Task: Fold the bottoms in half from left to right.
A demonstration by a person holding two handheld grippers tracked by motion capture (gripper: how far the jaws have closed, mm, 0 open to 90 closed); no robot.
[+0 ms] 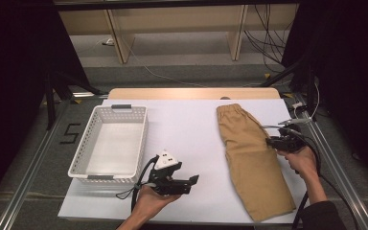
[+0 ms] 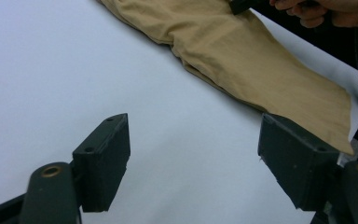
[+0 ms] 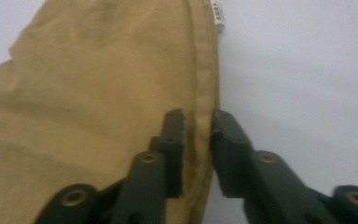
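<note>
Your right hand-held gripper sits at the right edge of the tan trousers, about halfway along their length; in the right gripper view its jaws are drawn close together with the side seam of the trousers caught between them, so it is grasping the fabric edge. A small white label shows at the far end of that seam. Your left hand-held gripper is held low near the front of the desk, pointing right toward the trousers, jaws spread wide and holding nothing; in the left gripper view its two black jaws frame bare white desk surface, with the trousers lying beyond them and apart from them. The trousers lie flat on the right half of the desk, waistband at the far end, hem toward you. A white plastic basket stands on the left half, well apart from the trousers, just beyond your left hand.
</note>
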